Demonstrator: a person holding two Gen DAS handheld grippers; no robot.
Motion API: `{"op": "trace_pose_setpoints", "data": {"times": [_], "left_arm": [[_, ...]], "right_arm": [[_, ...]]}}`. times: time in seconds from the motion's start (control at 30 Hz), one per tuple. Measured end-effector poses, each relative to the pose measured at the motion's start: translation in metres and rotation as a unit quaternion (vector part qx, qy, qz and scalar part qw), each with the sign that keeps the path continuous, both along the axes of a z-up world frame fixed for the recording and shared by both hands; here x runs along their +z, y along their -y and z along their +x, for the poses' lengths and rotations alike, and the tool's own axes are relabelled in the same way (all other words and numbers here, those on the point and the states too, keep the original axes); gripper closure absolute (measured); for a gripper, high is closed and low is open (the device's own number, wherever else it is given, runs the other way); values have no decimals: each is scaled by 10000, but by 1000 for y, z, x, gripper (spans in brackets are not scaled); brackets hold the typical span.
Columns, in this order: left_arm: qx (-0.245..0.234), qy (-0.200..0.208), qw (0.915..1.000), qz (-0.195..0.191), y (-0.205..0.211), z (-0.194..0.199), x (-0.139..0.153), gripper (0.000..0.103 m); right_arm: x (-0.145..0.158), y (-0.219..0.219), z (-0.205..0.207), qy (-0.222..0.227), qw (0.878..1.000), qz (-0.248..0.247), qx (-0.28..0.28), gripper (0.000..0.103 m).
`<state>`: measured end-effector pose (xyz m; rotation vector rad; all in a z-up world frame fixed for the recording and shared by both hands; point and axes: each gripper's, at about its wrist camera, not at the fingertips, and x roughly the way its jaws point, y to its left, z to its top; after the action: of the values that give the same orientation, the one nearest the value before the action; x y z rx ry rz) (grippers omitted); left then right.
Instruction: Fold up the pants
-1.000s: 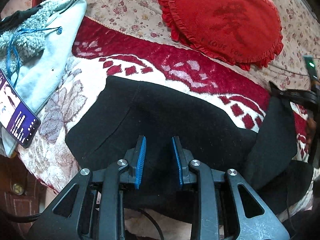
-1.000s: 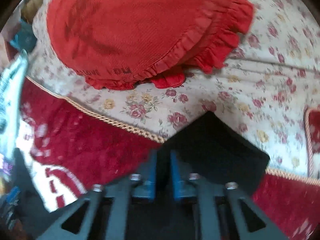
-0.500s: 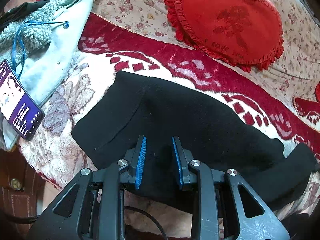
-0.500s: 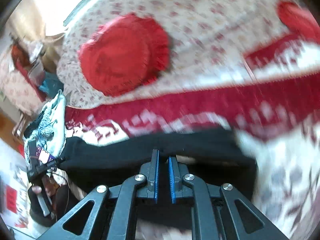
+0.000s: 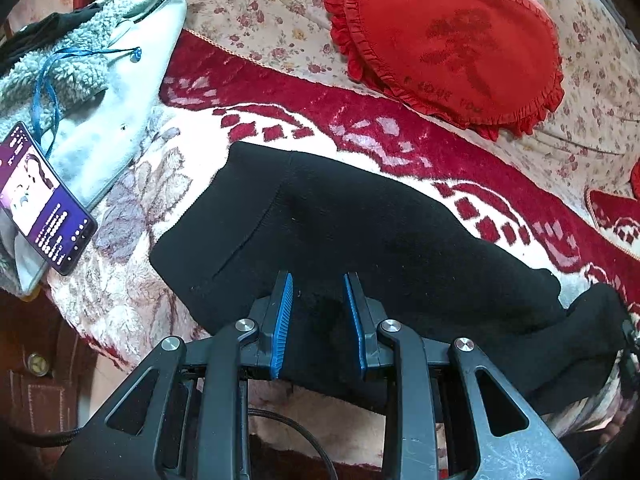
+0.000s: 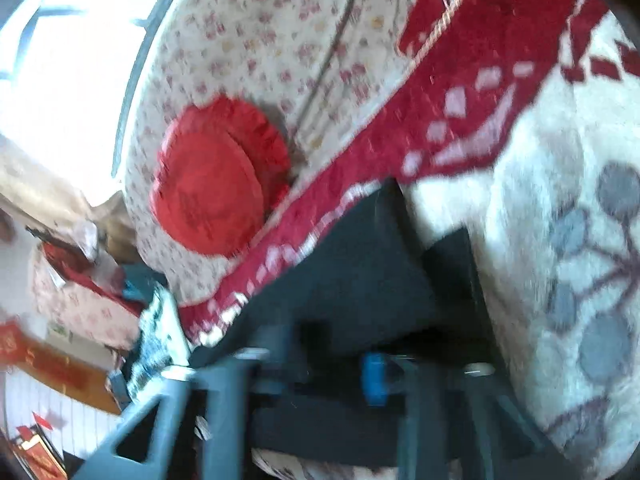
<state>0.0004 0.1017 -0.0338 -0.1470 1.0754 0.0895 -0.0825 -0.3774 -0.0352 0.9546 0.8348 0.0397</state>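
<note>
The black pants (image 5: 360, 240) lie stretched across the red and cream blanket (image 5: 400, 148), waist end at the left, leg ends at the right. My left gripper (image 5: 318, 288) is open, its blue pads (image 5: 282, 320) just over the pants' near edge, holding nothing. In the right wrist view the picture is blurred by motion; the pants (image 6: 360, 264) show dark ahead of my right gripper (image 6: 344, 356), whose blue pads seem apart with black cloth around them.
A red frilled heart cushion (image 5: 448, 40) lies on the floral bedspread (image 5: 260, 12) behind the blanket. A pale fleece garment (image 5: 100, 92) and a lit phone (image 5: 40, 200) lie at the left. The bed's near edge drops off at bottom left.
The right gripper swung the pant leg from the far side out to the right, laying the pants long. Its jaws now look wider apart. The left gripper stayed open in place.
</note>
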Motion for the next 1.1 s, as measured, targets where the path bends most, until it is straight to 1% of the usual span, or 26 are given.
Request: {"op": "trace_pose_setpoints", "data": {"times": [0.07, 0.1, 0.17, 0.2, 0.23, 0.3, 0.33, 0.4, 0.43, 0.47, 0.5, 0.53, 0.57, 0.6, 0.63, 0.67, 0.7, 0.73, 0.8, 0.83, 0.87, 0.93, 1.0, 1.1], "left_arm": [[32, 34, 10000, -1, -2, -1, 3, 79], [57, 51, 10000, 3, -5, -1, 4, 79], [96, 65, 9999, -15, -10, -2, 5, 79], [122, 67, 9999, -18, -12, -2, 5, 79], [137, 65, 9999, -12, -13, -3, 4, 79], [166, 26, 9999, -7, -15, -3, 1, 79], [171, -5, 9999, -4, -16, -3, -2, 79], [188, -46, 9998, 42, -16, -3, -7, 79], [185, -33, 9998, 57, -15, -4, -7, 79], [170, -10, 9998, 65, -15, -5, -7, 79], [164, 0, 9998, 86, -17, -6, -6, 79], [176, 3, 9998, 100, -18, -6, -6, 79], [201, 8, 9997, 110, -20, -6, -5, 79], [242, 29, 9996, 108, -25, -6, -3, 79], [284, 55, 9995, 103, -29, -6, -2, 79], [352, 91, 9993, 109, -33, -6, 0, 79], [428, 118, 9989, 164, -37, -6, 1, 79], [471, 129, 9986, 205, -41, -5, 1, 79], [546, 103, 9982, 226, -47, -2, 0, 79], [564, 84, 9981, 223, -49, -1, -2, 79], [584, 56, 9980, 226, -51, 0, -4, 79], [559, 14, 9982, 237, -51, 1, -7, 79], [537, -3, 9982, 282, -50, 0, -10, 79], [534, 7, 9982, 286, -50, -2, -12, 79]], "right_arm": [[21, -5, -3, 162, 9992, -327, 154, 98], [39, -9, -7, 252, 9975, -587, 306, 98], [60, -11, -19, 370, 9949, -821, 450, 98], [71, -11, -28, 348, 9940, -915, 491, 98], [75, -10, -34, 295, 9937, -952, 517, 98], [73, -11, -46, 111, 9923, -1076, 605, 98], [64, -13, -49, -113, 9908, -1187, 642, 98], [36, -15, -47, -583, 9875, -1253, 754, 98], [18, -17, -43, -963, 9829, -1327, 839, 95], [2, -20, -41, -1376, 9753, -1490, 876, 95], [-3, -21, -42, -1469, 9738, -1498, 878, 95], [2, -20, -46, -1369, 9757, -1512, 805, 90], [9, -19, -47, -1389, 9732, -1655, 791, 85], [19, -19, -48, -1447, 9663, -1992, 752, 73], [30, -18, -49, -1526, 9560, -2406, 698, 70], [43, -17, -50, -1496, 9496, -2671, 670, 70], [58, -16, -49, -1383, 9472, -2824, 620, 70], [69, -16, -49, -1254, 9484, -2857, 568, 69], [89, -25, -41, -841, 9575, -2684, 636, 67], [93, -36, -30, -573, 9627, -2494, 884, 65], [93, -53, -15, -353, 9653, -2287, 1215, 65], [84, -84, 12, -138, 9670, -1881, 1711, 65], [65, -114, 45, -27, 9663, -1423, 2147, 65], [32, -161, 98, -255, 9550, -1194, 2702, 65]]}}
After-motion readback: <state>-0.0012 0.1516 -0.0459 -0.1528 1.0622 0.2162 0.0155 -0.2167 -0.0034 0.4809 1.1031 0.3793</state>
